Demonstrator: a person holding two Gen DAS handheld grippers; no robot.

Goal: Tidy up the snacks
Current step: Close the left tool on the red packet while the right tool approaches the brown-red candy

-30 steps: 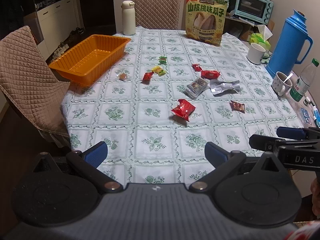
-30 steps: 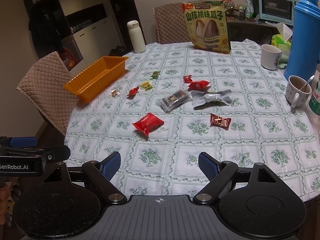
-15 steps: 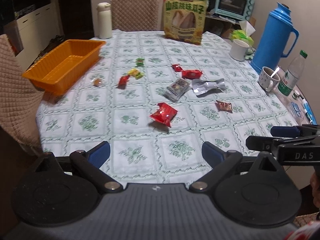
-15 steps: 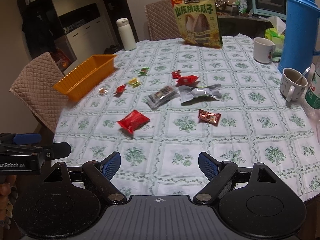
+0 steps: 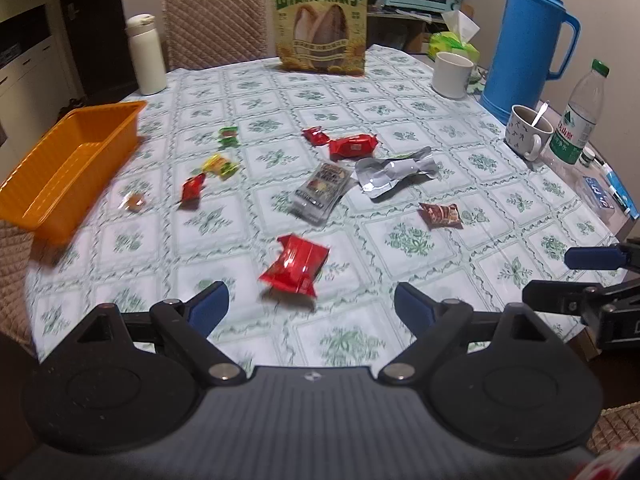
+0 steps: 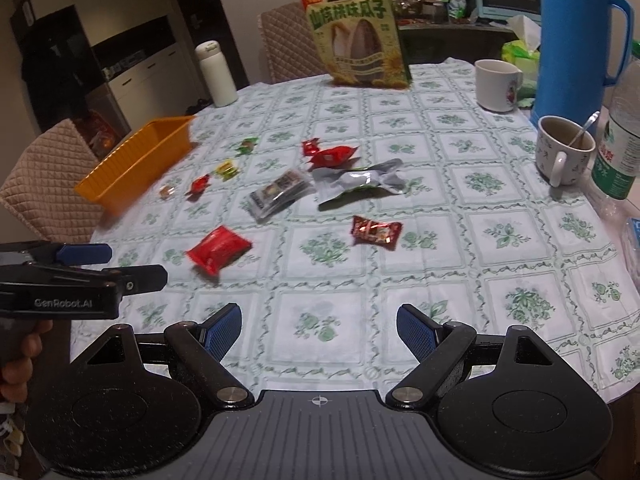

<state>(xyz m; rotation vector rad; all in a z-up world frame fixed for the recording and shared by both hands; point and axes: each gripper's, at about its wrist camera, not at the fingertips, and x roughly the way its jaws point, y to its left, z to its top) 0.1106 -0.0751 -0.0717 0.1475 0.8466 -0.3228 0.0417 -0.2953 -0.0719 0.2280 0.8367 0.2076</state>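
Note:
Several wrapped snacks lie scattered on the patterned tablecloth. A red packet (image 5: 296, 266) (image 6: 218, 249) lies nearest, just ahead of my left gripper (image 5: 312, 306), whose jaws are closing with nothing between them. Farther off lie a brown packet (image 5: 440, 215) (image 6: 376, 231), a clear packet (image 5: 322, 190), a silver wrapper (image 5: 396, 171) and small candies. An orange tray (image 5: 60, 168) (image 6: 136, 162) stands empty at the left. My right gripper (image 6: 319, 330) hovers open over the near table edge, empty.
A big sunflower-seed bag (image 5: 320, 20) stands at the far side beside a white flask (image 5: 146, 56). At the right stand a blue thermos (image 5: 528, 40), two mugs (image 5: 524, 130) and a water bottle (image 5: 580, 116). Quilted chairs flank the table.
Both grippers have moved forward and down toward the table, so the snacks look nearer. The left gripper's fingers have drawn slightly closer together.

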